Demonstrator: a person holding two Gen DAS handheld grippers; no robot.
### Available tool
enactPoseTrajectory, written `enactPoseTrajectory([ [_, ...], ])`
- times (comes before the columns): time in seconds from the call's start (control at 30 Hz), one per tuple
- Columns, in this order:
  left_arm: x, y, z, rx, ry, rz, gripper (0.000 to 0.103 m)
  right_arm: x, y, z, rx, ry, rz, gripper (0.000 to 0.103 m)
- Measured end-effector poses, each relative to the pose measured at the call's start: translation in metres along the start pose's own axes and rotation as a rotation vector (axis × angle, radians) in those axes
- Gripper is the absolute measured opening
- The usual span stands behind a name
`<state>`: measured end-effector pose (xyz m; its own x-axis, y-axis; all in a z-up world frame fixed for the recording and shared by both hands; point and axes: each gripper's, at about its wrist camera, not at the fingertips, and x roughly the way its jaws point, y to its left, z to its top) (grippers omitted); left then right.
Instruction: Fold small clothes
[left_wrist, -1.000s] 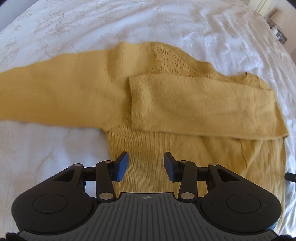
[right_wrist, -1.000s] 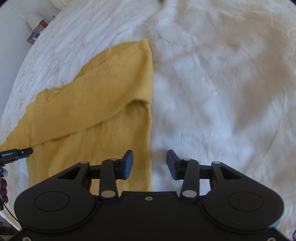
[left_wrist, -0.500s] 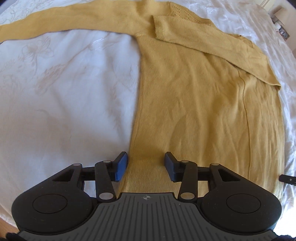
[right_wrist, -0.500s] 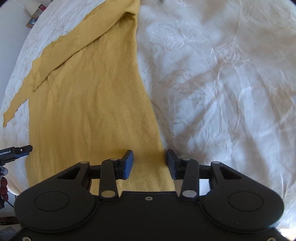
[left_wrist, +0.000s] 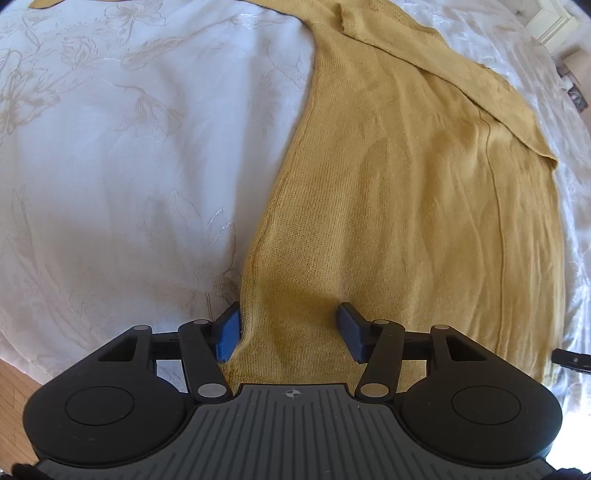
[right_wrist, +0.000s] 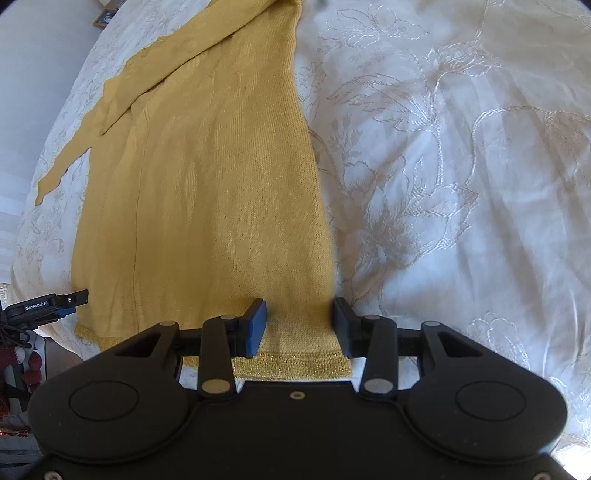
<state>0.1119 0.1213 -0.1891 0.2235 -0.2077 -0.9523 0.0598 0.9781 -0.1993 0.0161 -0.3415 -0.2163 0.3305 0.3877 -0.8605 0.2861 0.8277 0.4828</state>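
On a bed (left_wrist: 129, 177) covered by a white spread embroidered with pale flowers, one mustard-yellow knitted sweater (left_wrist: 406, 206) is lying flat. Its long axis is running away from both cameras, with the glittery ribbed hem (right_wrist: 295, 365) nearest and the shoulders farthest. One sleeve is lying folded across the upper body of the sweater; the other is stretching out sideways past the sweater's left edge.

Two grippers are showing, one at each lower corner of the sweater. The left gripper (left_wrist: 290, 330) is hovering at the sweater's left hem corner, its blue-padded fingers (left_wrist: 227, 330) spread wide, with the sweater's left edge passing between them; they are gripping nothing. The right gripper (right_wrist: 299, 326) is sitting at the sweater's right hem corner, fingers (right_wrist: 255, 326) likewise spread wide, straddling the fabric without pinching it.

At the left edge of the right wrist view, the left gripper's black housing is carrying white lettering reading "GenRobot.AI" (right_wrist: 37, 307).
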Motion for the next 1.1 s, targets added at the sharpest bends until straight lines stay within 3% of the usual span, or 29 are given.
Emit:
enactPoseTrajectory([
  [0.03,0.000,0.000,-0.001,-0.011,-0.008,0.004,0.053,-0.001,-0.001,0.000,0.001,0.000,0.004,0.050],
  [0.1,-0.002,-0.003,-0.002,-0.018,-0.015,0.011,0.044,-0.003,-0.002,-0.001,-0.001,0.005,0.007,0.045],
  [0.17,-0.005,-0.007,-0.003,-0.009,-0.019,0.002,0.015,-0.008,-0.002,-0.004,-0.030,0.015,-0.002,0.014],
  [0.2,-0.009,-0.010,-0.003,0.008,-0.024,0.010,0.011,-0.010,0.002,-0.004,-0.048,0.018,-0.010,0.014],
  [0.37,-0.025,-0.006,-0.006,0.002,-0.050,0.017,0.008,-0.031,0.022,-0.005,-0.116,-0.008,-0.075,0.011],
  [0.5,-0.004,0.012,-0.011,-0.029,0.025,0.154,0.006,-0.018,0.009,-0.005,-0.050,0.035,-0.126,0.011],
  [0.53,-0.001,0.015,-0.012,-0.041,0.034,0.154,0.009,-0.013,0.006,-0.005,-0.035,0.049,-0.128,0.011],
  [0.67,-0.009,0.017,-0.015,-0.094,-0.005,0.129,0.013,-0.013,0.010,-0.006,-0.023,0.048,-0.122,0.026],
  [0.7,-0.014,0.017,-0.017,-0.097,-0.020,0.119,0.016,-0.016,0.012,-0.006,-0.033,0.042,-0.127,0.034],
  [0.77,-0.023,0.017,-0.019,-0.108,-0.057,0.096,0.030,-0.024,0.017,-0.007,-0.052,0.025,-0.136,0.065],
  [0.83,-0.035,0.018,-0.019,-0.128,-0.103,0.054,0.038,-0.032,0.024,-0.006,-0.077,0.003,-0.143,0.071],
  [0.87,-0.040,0.019,-0.017,-0.135,-0.117,0.037,0.051,-0.036,0.027,-0.003,-0.087,-0.008,-0.150,0.074],
  [0.93,-0.051,0.021,-0.010,-0.150,-0.154,0.011,0.067,-0.043,0.036,0.002,-0.098,-0.036,-0.160,0.081],
  [1.1,-0.069,0.033,0.032,-0.151,-0.233,0.014,0.074,-0.055,0.056,0.025,-0.096,-0.127,-0.139,0.097],
])
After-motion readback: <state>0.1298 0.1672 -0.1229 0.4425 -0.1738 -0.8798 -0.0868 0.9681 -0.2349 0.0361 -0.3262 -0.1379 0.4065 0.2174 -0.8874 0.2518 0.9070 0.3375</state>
